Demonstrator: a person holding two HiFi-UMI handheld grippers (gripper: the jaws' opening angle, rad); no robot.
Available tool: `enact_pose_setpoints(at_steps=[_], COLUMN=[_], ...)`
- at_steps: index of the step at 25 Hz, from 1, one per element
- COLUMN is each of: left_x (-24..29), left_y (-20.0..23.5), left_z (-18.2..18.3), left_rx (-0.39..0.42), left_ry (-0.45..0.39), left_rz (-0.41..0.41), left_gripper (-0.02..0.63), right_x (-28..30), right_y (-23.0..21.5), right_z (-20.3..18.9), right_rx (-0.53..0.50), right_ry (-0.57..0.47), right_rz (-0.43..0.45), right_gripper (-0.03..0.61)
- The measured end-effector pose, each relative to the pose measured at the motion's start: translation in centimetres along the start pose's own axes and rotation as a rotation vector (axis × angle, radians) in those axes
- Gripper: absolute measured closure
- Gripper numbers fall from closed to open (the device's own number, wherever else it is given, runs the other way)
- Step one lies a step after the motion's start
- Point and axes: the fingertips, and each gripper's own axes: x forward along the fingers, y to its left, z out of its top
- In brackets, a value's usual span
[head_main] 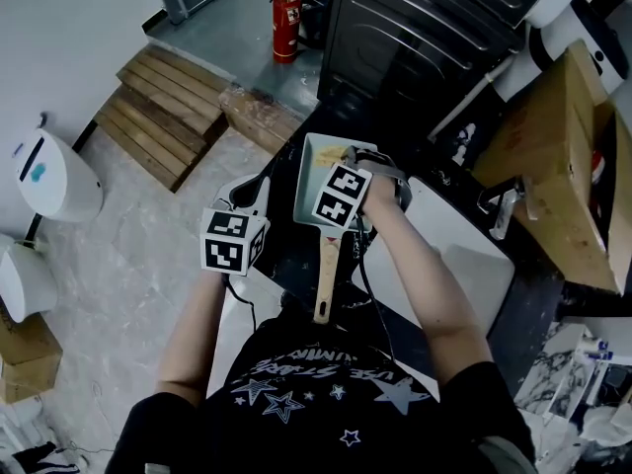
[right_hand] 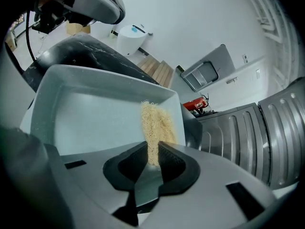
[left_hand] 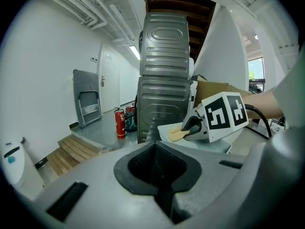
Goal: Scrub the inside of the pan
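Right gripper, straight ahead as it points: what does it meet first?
The scrubber in the right gripper would likely press onto the pan floor near its far wall; depth is hard to judge.

The right gripper (head_main: 357,166) hides much of the pan (head_main: 310,181) and scrubber (head_main: 347,153).

I log pan (head_main: 316,181) pale grey-white, handle (head_main: 326,284) tan wood; scrubber (right_hand: 155,125) straw-yellow; my cubes (head_main: 234,242) white with black squares; extinguisher (head_main: 286,26) red; shirt (head_main: 316,393) black, white stars.

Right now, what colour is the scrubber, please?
Pale yellow scrubber, clearest in right gripper view.
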Motion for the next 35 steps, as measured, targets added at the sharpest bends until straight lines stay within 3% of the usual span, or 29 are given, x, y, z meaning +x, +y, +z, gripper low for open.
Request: enact_pose_setpoints(at_steps=[14, 35], left_x=[-0.5, -2.8], left_y=[-0.9, -3.4], left_z=[0.4, -0.6], left_rx=[0.005, 0.014], left_ry=[-0.009, 0.004], left_rz=[0.005, 0.041], left_gripper=[0.604, 0.604], right_x=[-1.9, -6.0], right_y=[2.5, 8.2], right_z=[0.0, 0.0], right_rx=[0.033, -0.058], right_ry=[-0.009, -0.026], right_rz=[0.116, 0.303], right_gripper=[0.512, 0.513])
